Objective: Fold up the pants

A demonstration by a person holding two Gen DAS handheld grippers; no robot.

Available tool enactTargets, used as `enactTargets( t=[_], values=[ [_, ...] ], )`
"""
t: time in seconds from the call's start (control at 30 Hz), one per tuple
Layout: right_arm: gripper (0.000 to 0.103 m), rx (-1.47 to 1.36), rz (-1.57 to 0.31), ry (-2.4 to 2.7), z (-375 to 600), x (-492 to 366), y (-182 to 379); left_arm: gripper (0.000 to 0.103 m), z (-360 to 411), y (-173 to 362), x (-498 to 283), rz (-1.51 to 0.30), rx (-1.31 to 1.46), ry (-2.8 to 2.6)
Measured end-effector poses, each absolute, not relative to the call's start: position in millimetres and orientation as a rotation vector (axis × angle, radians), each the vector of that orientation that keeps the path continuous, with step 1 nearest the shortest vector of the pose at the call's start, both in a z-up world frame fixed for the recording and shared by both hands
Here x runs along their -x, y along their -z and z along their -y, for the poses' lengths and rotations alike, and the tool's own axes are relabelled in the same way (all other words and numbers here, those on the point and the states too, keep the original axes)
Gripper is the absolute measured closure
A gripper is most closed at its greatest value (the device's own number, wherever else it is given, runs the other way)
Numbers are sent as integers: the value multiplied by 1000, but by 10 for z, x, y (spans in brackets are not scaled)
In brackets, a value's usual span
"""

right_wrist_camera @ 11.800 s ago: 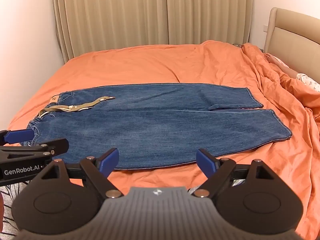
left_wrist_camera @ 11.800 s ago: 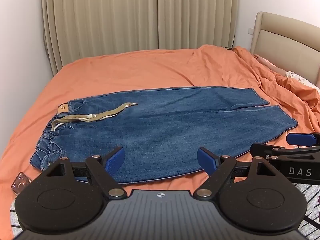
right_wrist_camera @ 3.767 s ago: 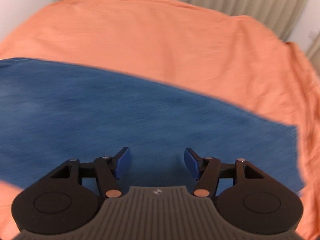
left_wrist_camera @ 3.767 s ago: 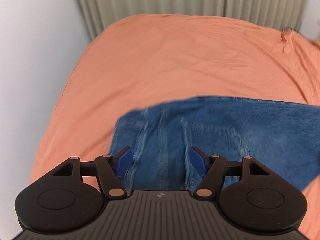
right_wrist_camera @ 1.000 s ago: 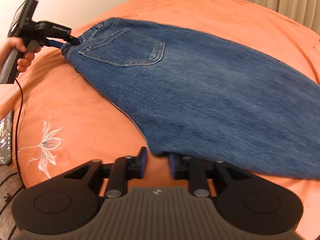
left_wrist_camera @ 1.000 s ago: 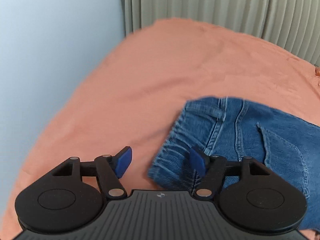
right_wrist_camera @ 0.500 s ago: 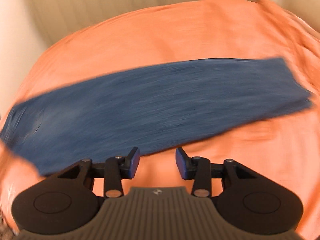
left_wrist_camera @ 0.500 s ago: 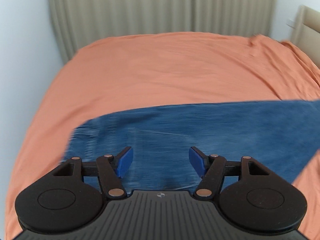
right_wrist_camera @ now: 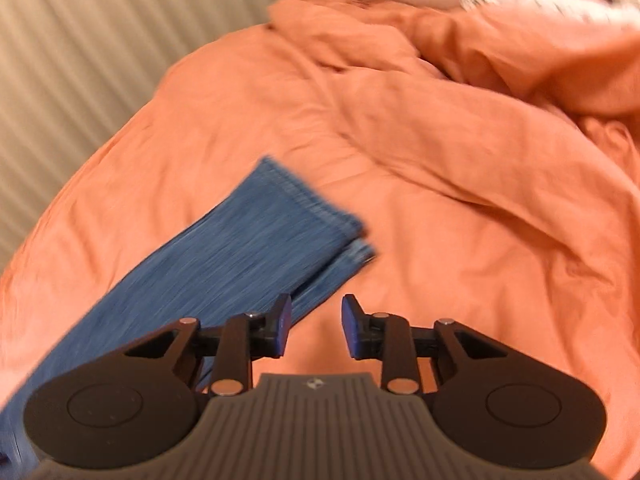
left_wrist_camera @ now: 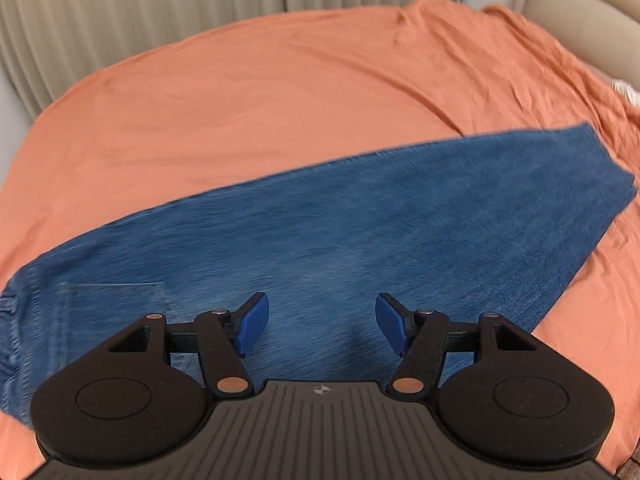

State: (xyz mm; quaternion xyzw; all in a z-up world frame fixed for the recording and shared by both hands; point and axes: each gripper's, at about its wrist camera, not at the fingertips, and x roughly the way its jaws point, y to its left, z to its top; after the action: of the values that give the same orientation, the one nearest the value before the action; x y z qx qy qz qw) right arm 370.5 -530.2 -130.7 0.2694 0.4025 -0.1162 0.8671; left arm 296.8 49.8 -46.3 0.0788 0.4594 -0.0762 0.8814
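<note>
Since 0.5 s ago both views had swung right: left cam now took in the whole pants [left_wrist_camera: 340,236], right cam had gone past them to the hem end. Pants [right_wrist_camera: 224,264] were blue denim, folded lengthwise, legs stacked, lying flat on the orange bed [left_wrist_camera: 248,92]; waistband w/ a back pocket at left, hems at right, lower hem peeking out under the top one. Both shots motion-blurred. Left tool [left_wrist_camera: 319,324] was spread wide, holding nothing, above the pants' mid/seat area, near edge of denim hidden under it. Right tool [right_wrist_camera: 316,326] was parted, nothing in it, over bare sheet just beside the hem corner; its left finger overlapped the denim edge in view, contact unclear. No readable writing; only a small round emblem on each tool body.
</note>
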Motion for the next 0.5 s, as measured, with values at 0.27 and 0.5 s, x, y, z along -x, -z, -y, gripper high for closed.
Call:
enactTargets(
  t=[0.27,0.5],
  values=[
    [78,-789,-845,244,5767,-4095,1903,30,-242,812,-3207,-1051,-192,116],
    [101,-668,-671,154,5774,-4087,1589,30,-251,968,-3303,-1089,-188,82]
  ],
)
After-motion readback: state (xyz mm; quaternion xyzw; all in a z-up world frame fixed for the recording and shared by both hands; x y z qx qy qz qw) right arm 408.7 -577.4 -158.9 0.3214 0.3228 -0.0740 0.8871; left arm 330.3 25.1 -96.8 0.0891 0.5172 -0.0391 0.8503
